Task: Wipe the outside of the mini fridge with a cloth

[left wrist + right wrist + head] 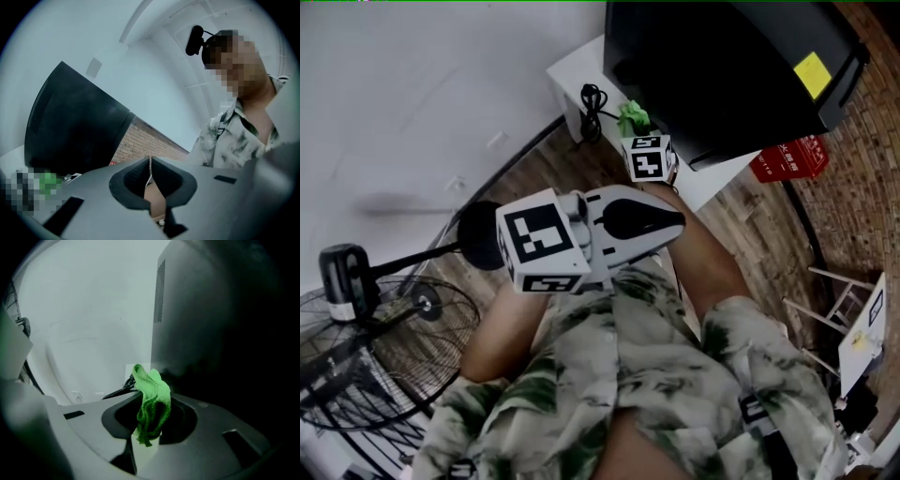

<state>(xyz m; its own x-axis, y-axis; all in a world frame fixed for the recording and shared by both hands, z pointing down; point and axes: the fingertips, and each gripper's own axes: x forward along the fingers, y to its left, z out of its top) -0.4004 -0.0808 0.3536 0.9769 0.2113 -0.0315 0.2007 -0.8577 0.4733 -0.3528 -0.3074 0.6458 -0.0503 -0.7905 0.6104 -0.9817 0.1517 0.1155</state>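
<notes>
The black mini fridge [722,66] stands on a white stand [572,75] at the top of the head view. My right gripper [637,131] is shut on a green cloth [633,117] and holds it by the fridge's lower left corner. In the right gripper view the cloth [152,399] sticks up from the jaws, with the fridge's dark side wall [211,324] close on the right. My left gripper [661,222] hangs near the person's chest, well back from the fridge. It is shut with nothing between its jaws [150,161], and the fridge [70,126] shows at its left.
A black floor fan [375,347] stands at the lower left. A coiled black cable [592,98] lies on the white stand. A red item [787,159] sits by the brick wall, and a white folding frame [853,328] is at the right on the wooden floor.
</notes>
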